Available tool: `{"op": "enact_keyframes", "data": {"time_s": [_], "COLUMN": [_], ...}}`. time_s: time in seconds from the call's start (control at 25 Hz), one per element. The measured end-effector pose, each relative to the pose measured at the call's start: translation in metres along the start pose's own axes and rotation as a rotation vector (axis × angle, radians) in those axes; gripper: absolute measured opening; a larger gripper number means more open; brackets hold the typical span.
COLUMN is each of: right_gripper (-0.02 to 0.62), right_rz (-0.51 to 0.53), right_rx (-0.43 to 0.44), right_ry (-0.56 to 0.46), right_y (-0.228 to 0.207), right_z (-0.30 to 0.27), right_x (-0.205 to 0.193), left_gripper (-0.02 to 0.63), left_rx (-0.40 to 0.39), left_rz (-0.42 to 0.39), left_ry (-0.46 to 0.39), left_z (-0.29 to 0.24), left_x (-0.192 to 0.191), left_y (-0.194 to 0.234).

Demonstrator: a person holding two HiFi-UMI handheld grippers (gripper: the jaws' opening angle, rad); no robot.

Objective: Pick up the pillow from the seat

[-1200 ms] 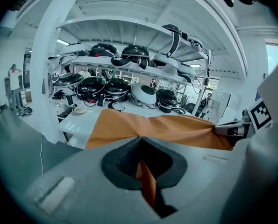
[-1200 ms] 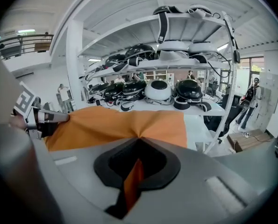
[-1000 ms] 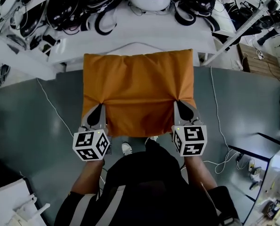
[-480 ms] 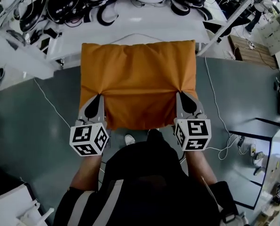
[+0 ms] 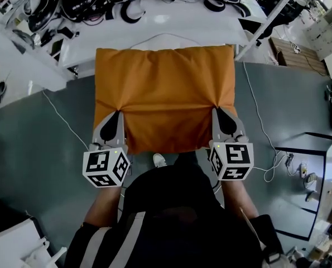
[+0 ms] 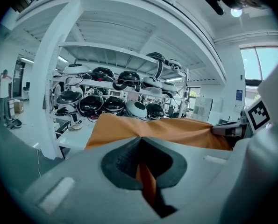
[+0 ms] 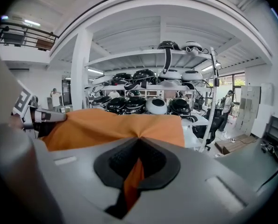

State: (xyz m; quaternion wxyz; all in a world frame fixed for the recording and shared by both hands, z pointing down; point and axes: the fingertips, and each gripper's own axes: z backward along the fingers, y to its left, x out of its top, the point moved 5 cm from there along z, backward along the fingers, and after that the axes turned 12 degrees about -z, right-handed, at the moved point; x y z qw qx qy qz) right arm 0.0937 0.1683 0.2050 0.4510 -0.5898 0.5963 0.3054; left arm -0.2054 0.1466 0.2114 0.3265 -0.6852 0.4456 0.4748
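An orange pillow hangs flat in the air in front of me, held by its near edge. My left gripper is shut on the near-left part of that edge, and the cloth puckers at its tips. My right gripper is shut on the near-right part the same way. In the left gripper view the orange pillow spreads ahead of the left gripper, with a fold of cloth pinched inside the jaws. The right gripper view shows the pillow pinched likewise in the right gripper. The seat is not in view.
A white shelf unit with several black and white helmets stands beyond the pillow. White cables trail over the grey floor. A white table corner sits at lower left, and a dark frame at right.
The pillow and both grippers have kept their grip. The shelf unit has slid toward the top of the head view, and the grippers sit slightly lower in it.
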Motion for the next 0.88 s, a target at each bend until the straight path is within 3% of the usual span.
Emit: {"op": "enact_keyframes", "data": {"time_s": [0.88], "right_gripper": [0.006], "right_rz": [0.006], "right_rx": [-0.005], "right_ry": [0.021], "right_y": [0.012], "right_z": [0.019], "right_x": [-0.023], "left_gripper": [0.005], "left_rx": [0.001], "left_rz": [0.004], "left_ry": [0.02], "left_z": [0.025], "left_x": [-0.022], "left_y": [-0.002]}}
